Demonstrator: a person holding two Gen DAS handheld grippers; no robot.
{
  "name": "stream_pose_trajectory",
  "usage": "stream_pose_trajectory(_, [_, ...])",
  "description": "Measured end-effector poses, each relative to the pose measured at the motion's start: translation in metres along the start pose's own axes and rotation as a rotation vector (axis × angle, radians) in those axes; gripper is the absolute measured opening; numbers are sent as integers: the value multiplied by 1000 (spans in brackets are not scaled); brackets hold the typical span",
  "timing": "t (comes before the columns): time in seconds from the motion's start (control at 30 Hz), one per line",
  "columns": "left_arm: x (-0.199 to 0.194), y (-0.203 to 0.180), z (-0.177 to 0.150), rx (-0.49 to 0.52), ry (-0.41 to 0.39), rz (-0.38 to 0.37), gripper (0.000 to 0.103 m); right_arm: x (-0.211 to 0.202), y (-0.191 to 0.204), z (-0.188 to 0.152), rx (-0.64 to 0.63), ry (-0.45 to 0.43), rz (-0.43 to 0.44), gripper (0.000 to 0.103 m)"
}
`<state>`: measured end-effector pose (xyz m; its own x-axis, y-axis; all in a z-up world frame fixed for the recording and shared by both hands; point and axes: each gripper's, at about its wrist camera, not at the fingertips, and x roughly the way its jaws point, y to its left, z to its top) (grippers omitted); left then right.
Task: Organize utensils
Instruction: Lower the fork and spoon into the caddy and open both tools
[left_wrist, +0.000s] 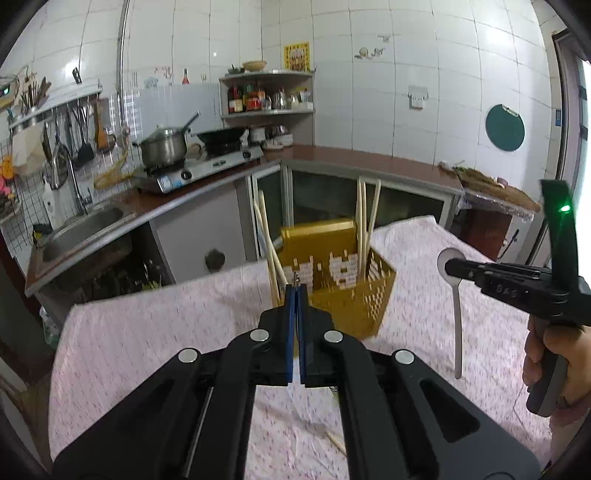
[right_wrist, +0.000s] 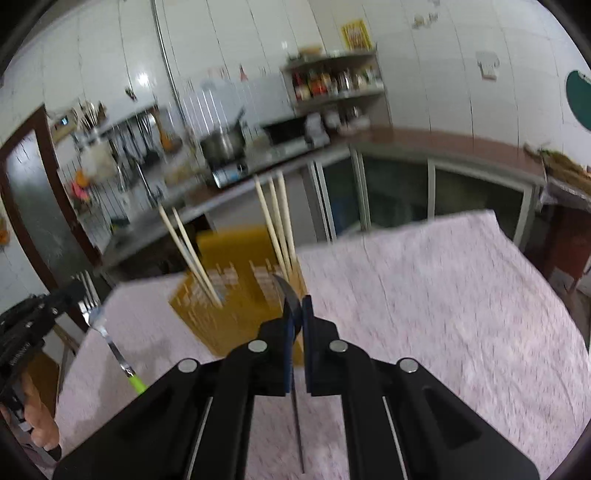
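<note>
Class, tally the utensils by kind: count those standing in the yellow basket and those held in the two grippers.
Chopsticks: 5
Spoon: 1
Fork: 1
Total: 7

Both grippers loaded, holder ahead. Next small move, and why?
Probably carry the right gripper forward over the yellow utensil holder: it is shut on a spoon, lifted clear of the cloth, and the holder holds only chopsticks, with open space beside them.
</note>
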<state>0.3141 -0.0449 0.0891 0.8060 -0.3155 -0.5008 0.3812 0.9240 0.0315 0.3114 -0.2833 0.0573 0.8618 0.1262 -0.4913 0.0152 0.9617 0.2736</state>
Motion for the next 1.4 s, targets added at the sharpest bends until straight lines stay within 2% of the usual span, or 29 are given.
stream_pose_trajectory(0.13, [-5,1,26,13,-53,31,0,-2,11,19,5,-101,50,5])
stream_pose_trajectory(0.27, [-4,0,50,39,-105,78,0,0,23,30,10,-159,78,5])
stream_pose_trajectory(0.5, [5,-7,89,105,-176,126,0,11,37,66,2,-267,75,5])
stream_pose_trajectory(0.73, [40,-4,114,169,-202,166,0,29,41,80,-17,-336,48,5])
stream_pose_trajectory(0.9, [70,1,103,160,-189,142,0,50,38,72,-21,-351,49,5])
stream_pose_trajectory(1.1, [102,10,74,160,-163,133,0,75,37,45,-56,-305,24,5])
stream_pose_trajectory(1.3, [111,27,46,55,-127,73,0,87,35,20,-101,-243,-2,6])
stream_pose_trajectory(1.4, [111,39,38,-36,-97,35,2,85,35,16,-126,-212,-15,8])
